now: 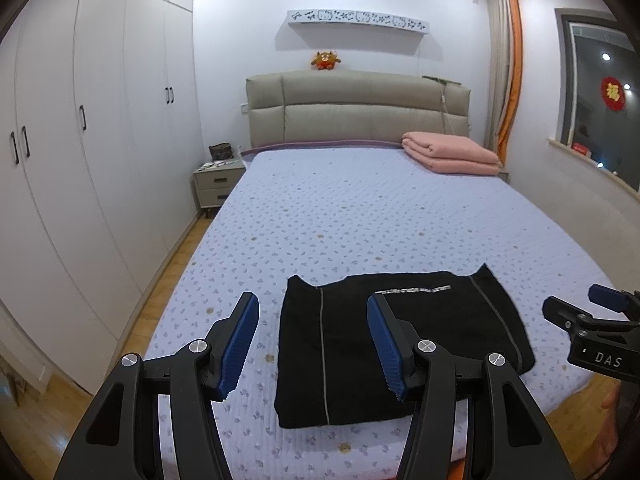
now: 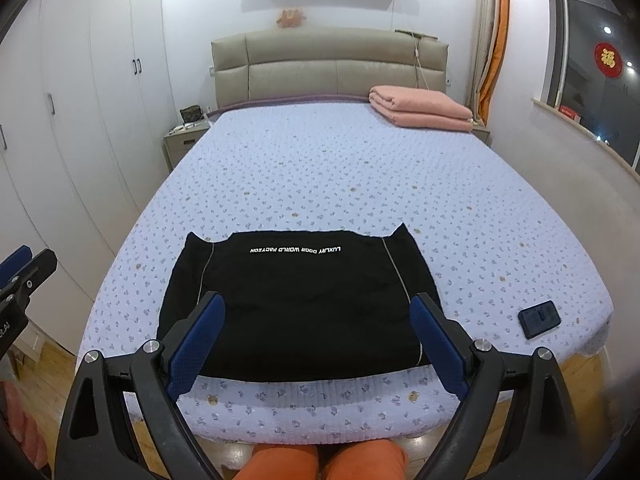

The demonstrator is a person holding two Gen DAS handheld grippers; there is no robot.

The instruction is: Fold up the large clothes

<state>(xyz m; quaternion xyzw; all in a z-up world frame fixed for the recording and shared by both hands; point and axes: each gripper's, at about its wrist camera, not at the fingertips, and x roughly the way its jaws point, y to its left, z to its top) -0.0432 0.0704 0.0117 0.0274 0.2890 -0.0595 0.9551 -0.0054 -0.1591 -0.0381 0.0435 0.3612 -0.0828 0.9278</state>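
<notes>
Bedroom with white walls and wood floor: a bed point(image 2: 360, 168) under a lilac floral quilt fills the middle, seen from its foot. Nearest the camera in the right wrist view, orange trouser knees point(image 2: 320, 460) of a person show just below the bed's foot edge. Above them the right gripper point(image 2: 318, 312) has its blue-padded fingers point(image 2: 200, 344) apart, nothing between them, hovering over the near edge of a black garment point(image 2: 296, 300). That garment lies folded into a flat rectangle at the foot of the bed, white lettering across its far part and a pale seam down each side. The left gripper point(image 1: 312, 312), in its own view, also has its fingers point(image 1: 240, 344) apart and empty, one to the left of the garment over bare quilt, the other over the cloth. A dark phone point(image 2: 539, 318) lies on the quilt near the right foot corner, apart from the garment. Farther up, a folded pink blanket point(image 1: 452, 154) rests at the head of the bed on the right, against the beige padded headboard point(image 1: 356, 112). A nightstand point(image 1: 216, 184) stands left of the bed, beside white wardrobes point(image 1: 100, 120). An orange plush toy point(image 1: 325, 60) sits atop the headboard under a white wall shelf point(image 1: 358, 22). A window point(image 1: 600, 96) with an orange curtain closes the right wall.
</notes>
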